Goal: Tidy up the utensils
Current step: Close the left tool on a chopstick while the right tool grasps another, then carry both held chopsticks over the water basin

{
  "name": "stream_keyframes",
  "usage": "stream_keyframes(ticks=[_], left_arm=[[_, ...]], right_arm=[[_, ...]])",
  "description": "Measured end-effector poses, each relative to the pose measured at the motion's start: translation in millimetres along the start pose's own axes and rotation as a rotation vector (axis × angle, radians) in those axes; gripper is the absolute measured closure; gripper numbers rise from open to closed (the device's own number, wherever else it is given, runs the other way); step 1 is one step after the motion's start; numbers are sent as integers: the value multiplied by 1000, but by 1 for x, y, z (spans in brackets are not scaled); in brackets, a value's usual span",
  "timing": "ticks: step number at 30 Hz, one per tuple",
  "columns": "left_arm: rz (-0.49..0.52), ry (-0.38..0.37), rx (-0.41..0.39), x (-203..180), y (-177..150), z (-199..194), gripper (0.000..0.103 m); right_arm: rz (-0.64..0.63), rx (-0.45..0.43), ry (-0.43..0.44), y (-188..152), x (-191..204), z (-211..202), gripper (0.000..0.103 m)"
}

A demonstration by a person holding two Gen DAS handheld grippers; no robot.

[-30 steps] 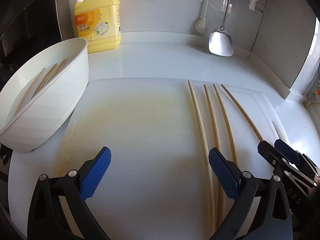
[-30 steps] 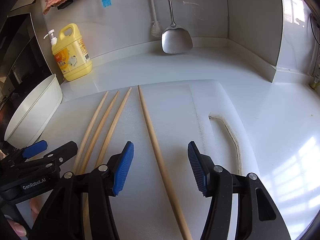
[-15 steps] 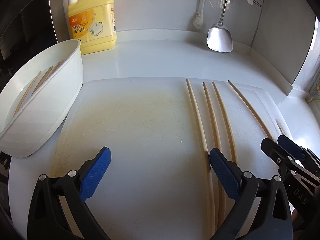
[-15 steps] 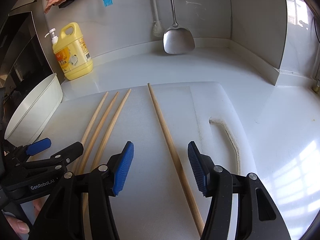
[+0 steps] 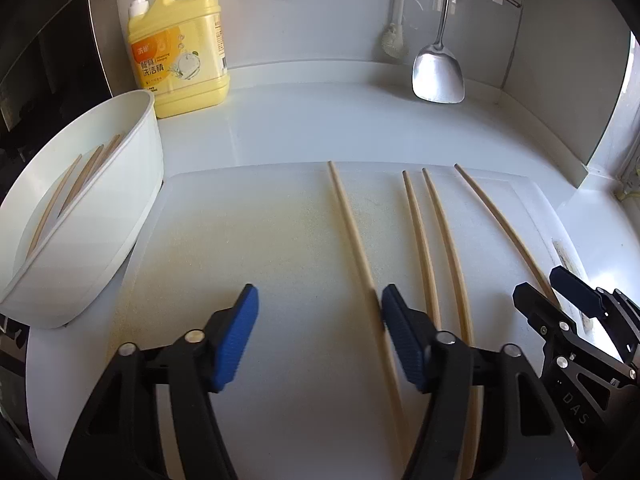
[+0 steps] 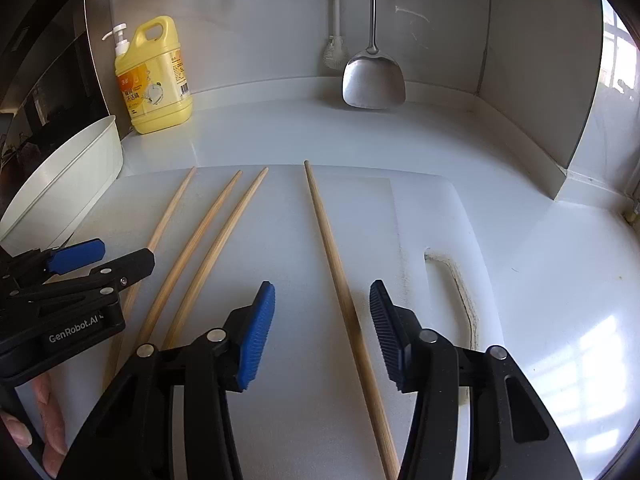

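Moved since before: leftmost chopstick (image 5: 352,236) is sitting apart from the other three now, where half a second ago it was lying right beside the middle pair; left tool's jaws are looking narrower than they were.
Left tool (image 5: 316,332): jaws are spread, nothing gripped; the ribbed blue pads are hanging low over the board, and the right-hand pad (image 5: 396,328) is sitting right against the leftmost chopstick, can't tell if it's actually touching.
Right tool (image 6: 322,328): also gaping, not clamping anything; the rightmost chopstick (image 6: 332,256) is running between its two blue pads without either pad closing on it.
Middle pair (image 5: 436,248): two thin, pale wooden sticks, tapered, lying side by side and nearly parallel on the board, between the two tools.
Cutting board (image 5: 248,248): white plastic, pebbly surface, yellowish staining toward the middle, rounded corners, a cut-out handle slot (image 6: 456,284) with grimy edges on the right.
White tub (image 5: 100,216): smooth oval plastic bin, tilted, leaning at the board's left edge; more wooden chopsticks (image 5: 76,184) are resting inside it.
Tabletop (image 5: 320,128): glossy white, catching window light.
Back wall stuff: yellow detergent jug (image 5: 180,44) with a pump, shiny steel spatula (image 5: 438,72) hanging blade down, white brush (image 5: 394,36) beside it.
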State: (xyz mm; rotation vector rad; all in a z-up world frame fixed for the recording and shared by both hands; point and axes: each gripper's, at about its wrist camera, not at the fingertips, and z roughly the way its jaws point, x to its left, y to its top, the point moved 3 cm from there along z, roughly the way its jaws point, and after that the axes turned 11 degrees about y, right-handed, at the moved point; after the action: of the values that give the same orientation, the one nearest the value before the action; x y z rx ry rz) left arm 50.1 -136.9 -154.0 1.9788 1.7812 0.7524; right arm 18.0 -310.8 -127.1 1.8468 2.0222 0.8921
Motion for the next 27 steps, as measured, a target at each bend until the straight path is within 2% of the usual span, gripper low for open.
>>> stream_keyframes(ticks=[1,2,4,6,16,22,27], left_arm=[[4,-4,-3,-1,0,-1,60],[8,-7,-6,-3,1,-2,66],[20,-14,-9,-6,1,-4,87],[33,-10,-15,-10,0,-5,94],[-8,-60,21,1,-4,-17,96],[-62,-70,20,20,6,-51,96],[-120,-58,-5,55,28,-89,96]], right_arm=[[0,0,1,0,0,0,68],[-2,2,-2,0,1,0,74],[-8,5,-3,1,1,0,81],[-9,6,-1,0,1,-1,96],[43,-17,67,-1,2,-14,97],[39,-32,113,15,17,-36,97],[14,-57,170,46,45,-60,97]])
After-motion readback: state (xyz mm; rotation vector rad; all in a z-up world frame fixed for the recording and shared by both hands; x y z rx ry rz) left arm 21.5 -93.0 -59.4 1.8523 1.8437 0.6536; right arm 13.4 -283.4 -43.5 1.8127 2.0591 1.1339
